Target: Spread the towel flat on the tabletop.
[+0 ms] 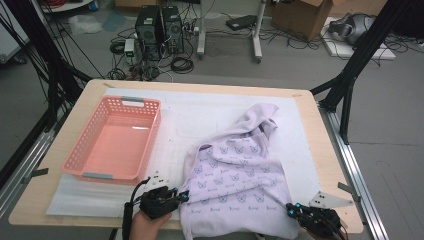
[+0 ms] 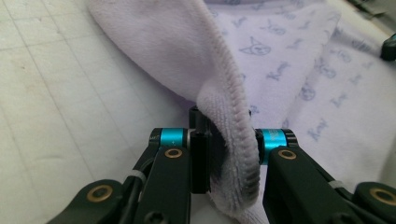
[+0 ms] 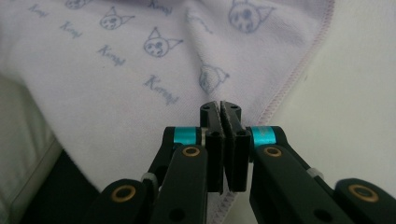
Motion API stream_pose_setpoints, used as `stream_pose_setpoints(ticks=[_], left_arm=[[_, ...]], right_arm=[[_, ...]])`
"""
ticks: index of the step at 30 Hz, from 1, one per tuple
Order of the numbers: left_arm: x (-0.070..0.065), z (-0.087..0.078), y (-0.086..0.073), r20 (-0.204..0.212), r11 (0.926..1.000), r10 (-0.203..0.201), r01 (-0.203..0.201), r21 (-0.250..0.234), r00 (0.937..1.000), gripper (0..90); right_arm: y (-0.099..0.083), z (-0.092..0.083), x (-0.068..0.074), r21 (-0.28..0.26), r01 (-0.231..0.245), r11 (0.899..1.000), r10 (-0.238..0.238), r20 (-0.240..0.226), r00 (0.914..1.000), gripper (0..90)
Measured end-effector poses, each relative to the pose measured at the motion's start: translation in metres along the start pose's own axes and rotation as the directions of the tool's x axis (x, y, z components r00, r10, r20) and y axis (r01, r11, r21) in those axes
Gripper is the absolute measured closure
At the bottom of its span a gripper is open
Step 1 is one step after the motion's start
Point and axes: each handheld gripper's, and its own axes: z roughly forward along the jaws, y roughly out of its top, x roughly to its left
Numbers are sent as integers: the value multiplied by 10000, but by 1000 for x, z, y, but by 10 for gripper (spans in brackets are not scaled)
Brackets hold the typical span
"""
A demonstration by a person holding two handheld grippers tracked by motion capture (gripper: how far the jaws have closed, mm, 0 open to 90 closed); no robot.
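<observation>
A lilac towel (image 1: 235, 175) printed with small blue cartoon faces lies crumpled on the white mat (image 1: 200, 115), reaching from the table's middle to its near edge. My left gripper (image 1: 184, 196) sits at the towel's near left corner. In the left gripper view the left gripper (image 2: 224, 140) is shut on a thick folded hem of the towel (image 2: 303, 70), which bulges up between the pads. My right gripper (image 1: 291, 210) is at the near right corner. In the right gripper view the right gripper (image 3: 223, 116) is shut on the thin stitched edge of the towel (image 3: 116, 70).
A pink plastic basket (image 1: 82, 142) with nothing in it stands on the left of the mat. The wooden table (image 1: 320, 130) has a black frame around it. Beyond the far edge the floor holds computer towers (image 1: 160, 30), cables and boxes.
</observation>
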Motion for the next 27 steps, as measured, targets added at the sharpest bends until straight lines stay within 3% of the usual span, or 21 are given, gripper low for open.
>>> stream_pose_setpoints(ticks=[4,6,7,8,9,13,15,19,23,25,27], left_arm=[[-4,-11,-10,519,9995,-291,285,129,9982,790],[-6,-14,-14,502,9999,30,-37,143,9987,757],[-8,-13,-14,181,9993,370,-369,-37,9992,661],[-9,-11,-12,-259,9976,643,-649,-222,9976,528],[-9,-11,-10,-365,9969,697,-710,-352,9969,449],[-14,-12,5,-691,9904,904,-970,-983,9935,436],[-14,-10,11,-712,9892,907,-982,-1091,9933,432],[-9,-8,23,-682,9876,707,-795,-1353,9952,430],[-7,-10,21,-575,9896,611,-680,-1266,9965,426],[-5,-11,18,-530,9915,534,-592,-1162,9972,422],[-3,-11,15,-569,9931,508,-565,-1027,9971,424]], right_arm=[[-13,-16,9,451,339,9984,-316,-513,9982,886],[-17,-23,14,644,407,9971,-356,-774,9964,873],[-18,-25,15,637,456,9969,-392,-978,9944,815],[-18,-26,16,481,457,9978,-413,-880,9953,691],[-16,-25,14,272,184,9995,-165,-688,9975,665],[-3,-24,5,-828,-207,9964,194,-167,9997,591],[5,-19,3,-1019,-139,9947,166,251,9995,591],[17,1,-1,-757,-103,9971,172,907,9957,590],[27,25,-4,-420,-12,9991,61,1170,9931,565],[30,35,-3,-208,173,9996,-143,1340,9909,609],[31,38,-3,-312,245,9992,-208,1129,9934,784]])
